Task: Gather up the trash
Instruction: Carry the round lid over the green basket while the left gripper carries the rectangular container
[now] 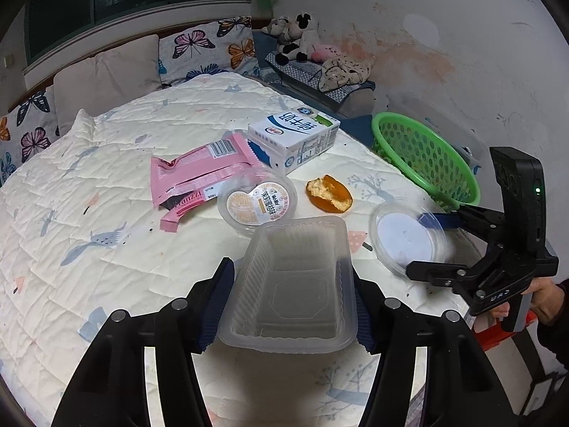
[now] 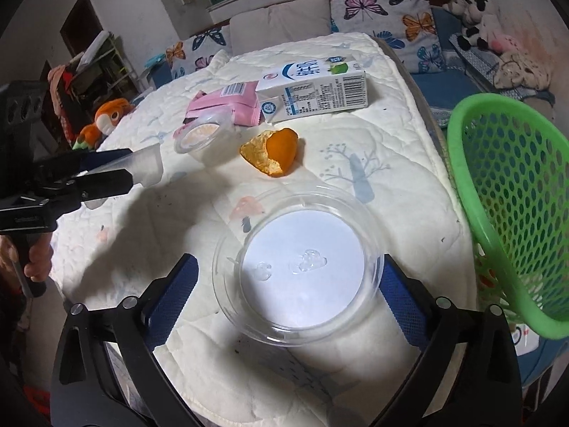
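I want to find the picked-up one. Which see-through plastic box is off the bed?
The rectangular clear tray, gripped between the left gripper's jaws. The round clear lid and the small labelled cup lie on the quilt.

The left gripper (image 1: 288,299) is clamped on both long sides of a clear rectangular plastic tray (image 1: 290,284). The right gripper (image 2: 290,281) is spread around a clear round plastic lid (image 2: 297,265), its blue pads (image 2: 403,295) beside the rim.
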